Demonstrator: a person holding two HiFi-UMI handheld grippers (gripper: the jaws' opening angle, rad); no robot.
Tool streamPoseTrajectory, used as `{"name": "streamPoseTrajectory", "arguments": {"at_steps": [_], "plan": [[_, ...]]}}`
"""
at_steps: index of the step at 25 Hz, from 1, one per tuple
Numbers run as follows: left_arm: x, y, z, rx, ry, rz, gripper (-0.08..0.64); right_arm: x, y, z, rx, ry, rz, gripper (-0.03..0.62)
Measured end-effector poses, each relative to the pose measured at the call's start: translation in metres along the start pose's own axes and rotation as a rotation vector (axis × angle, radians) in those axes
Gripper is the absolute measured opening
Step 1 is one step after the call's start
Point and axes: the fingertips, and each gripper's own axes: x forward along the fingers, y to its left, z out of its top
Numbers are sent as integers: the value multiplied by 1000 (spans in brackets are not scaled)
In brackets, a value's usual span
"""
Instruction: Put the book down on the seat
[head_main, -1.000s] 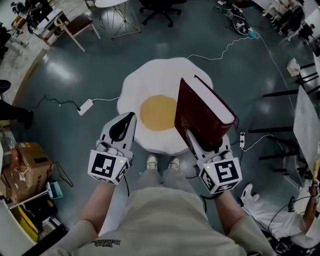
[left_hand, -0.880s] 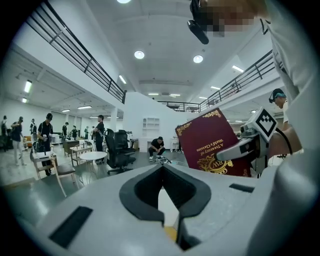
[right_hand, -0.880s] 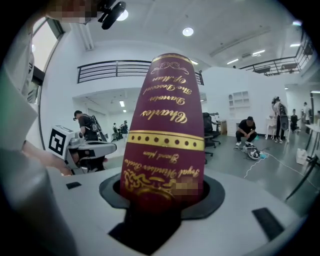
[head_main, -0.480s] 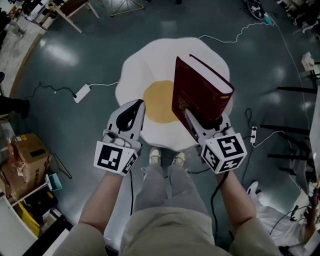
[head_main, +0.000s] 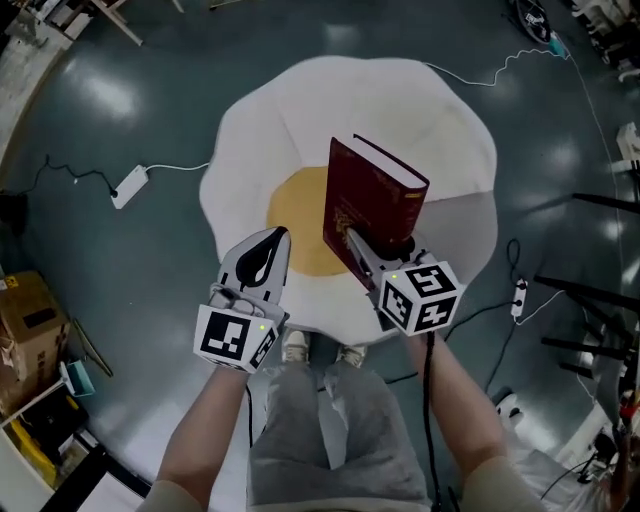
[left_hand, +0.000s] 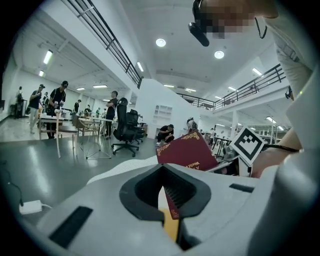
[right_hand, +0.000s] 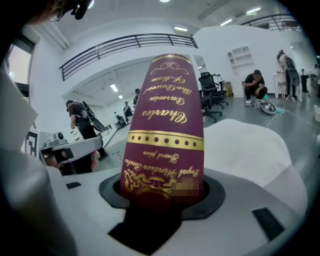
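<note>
The book (head_main: 375, 205) is off the seat, held upright in the air over it by the right hand-held gripper (head_main: 375, 255), and in the head view it stands over the right edge of the yellow middle. The seat (head_main: 300, 110) is a broad, low cushion shaped like a fried egg, white with a wavy outline round a yellow centre (head_main: 295, 215), lying on the glossy dark floor (head_main: 120, 290). The dark red hardback leans a little, its cover turned toward the person's left and its white page block showing along the top. In the right gripper view the spine (right_hand: 165, 130), with its gold lettering and band, rises straight out of the right hand-held gripper's (right_hand: 160, 200) jaws, which stand partly apart and clamp its lower end. The left hand-held gripper (head_main: 268, 245) hovers beside it over the near left part of the seat, jaws closed together on nothing (left_hand: 162, 195), with the book (left_hand: 187, 152) visible just beyond. The person's shoes (head_main: 295, 347) sit at the seat's near edge, and a small white power adaptor (head_main: 130, 183) with its cable lies on the floor to the left
</note>
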Motion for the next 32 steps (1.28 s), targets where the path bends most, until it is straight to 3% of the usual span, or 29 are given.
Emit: {"name": "streamPoseTrajectory", "arguments": {"at_steps": [3,7,11,15,20,25,28,32], "plan": [[25,10,-55,-19,21,9,5,42,-32,-42,48,32,-9,230],[54,11,-119,-12,52,-36,5,84,-59,-96,54,79,5,230],[81,13,-191,-36,119,-40,5,114,-76,-151,57,133,52,230],[102,10,-242,-52,174,-58,5,132,-98,-197,83,176,43,229],[110,3,-270,-65,191,-87,5,136,-130,-224,116,146,-40,234],[117,-12,-285,-62,202,-117,5,121,-177,-238,139,149,-181,361],[118,-23,-283,-55,212,-144,5,101,-197,-245,150,176,-270,407],[119,-40,-264,-49,212,-173,5,63,-212,-245,145,184,-340,420]]}}
